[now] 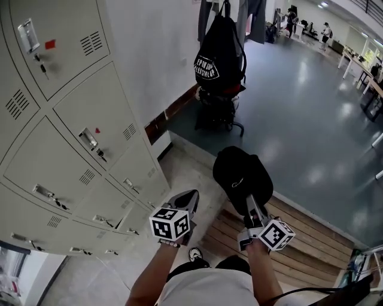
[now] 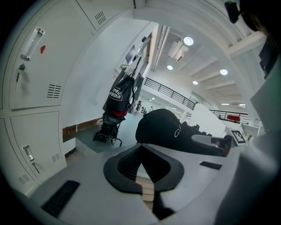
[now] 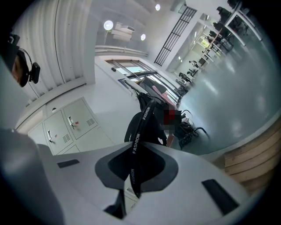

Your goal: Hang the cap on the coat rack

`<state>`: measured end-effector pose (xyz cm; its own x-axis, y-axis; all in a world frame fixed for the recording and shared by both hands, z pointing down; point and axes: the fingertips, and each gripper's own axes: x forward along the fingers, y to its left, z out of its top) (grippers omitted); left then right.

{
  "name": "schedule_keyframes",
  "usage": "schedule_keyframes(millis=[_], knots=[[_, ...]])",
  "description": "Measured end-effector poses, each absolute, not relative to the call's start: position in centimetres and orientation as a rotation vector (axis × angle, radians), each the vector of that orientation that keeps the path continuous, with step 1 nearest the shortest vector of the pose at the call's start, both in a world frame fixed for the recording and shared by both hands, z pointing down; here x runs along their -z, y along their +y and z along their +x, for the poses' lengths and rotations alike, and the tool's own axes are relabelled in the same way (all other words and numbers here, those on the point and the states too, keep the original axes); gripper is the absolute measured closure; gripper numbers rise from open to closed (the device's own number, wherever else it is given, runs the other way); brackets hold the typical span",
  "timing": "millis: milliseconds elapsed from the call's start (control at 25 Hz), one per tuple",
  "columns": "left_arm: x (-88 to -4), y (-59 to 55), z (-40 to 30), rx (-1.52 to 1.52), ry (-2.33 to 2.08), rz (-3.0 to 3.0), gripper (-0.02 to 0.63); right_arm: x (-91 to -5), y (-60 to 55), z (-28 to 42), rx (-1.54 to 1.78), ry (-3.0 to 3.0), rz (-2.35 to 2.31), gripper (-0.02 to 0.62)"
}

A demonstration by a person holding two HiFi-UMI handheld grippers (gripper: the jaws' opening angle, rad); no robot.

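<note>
Right claw (image 1: 251,202) is clamped on the black cap (image 1: 242,172) by its printed rear strap, so the crown leads out front, free to drop over a peg. Left claw (image 1: 190,196) closed, empty, riding alongside. Coat rack (image 1: 226,7) stands well ahead past the lockers (image 1: 90,119), carrying a black backpack (image 1: 219,57); judged mid-carry.

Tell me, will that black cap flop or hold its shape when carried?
Probably light: the right hand-held gripper carries the cap by its thin strap. Likely keeps shape somewhat: its crown looks domed. The strap seems floppy.
</note>
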<state>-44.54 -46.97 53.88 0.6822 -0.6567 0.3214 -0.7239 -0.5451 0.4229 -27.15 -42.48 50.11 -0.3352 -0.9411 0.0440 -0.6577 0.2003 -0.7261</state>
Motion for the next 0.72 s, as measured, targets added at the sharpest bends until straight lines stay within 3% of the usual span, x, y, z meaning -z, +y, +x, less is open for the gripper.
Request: schedule_keyframes(millis=[720], knots=[[-53.9, -50.8, -48.1, -0.163, -1.063, 2.368, 0.603, -50.1, -47.1, -31.3, 0.943, 2.077, -1.475, 0.575]])
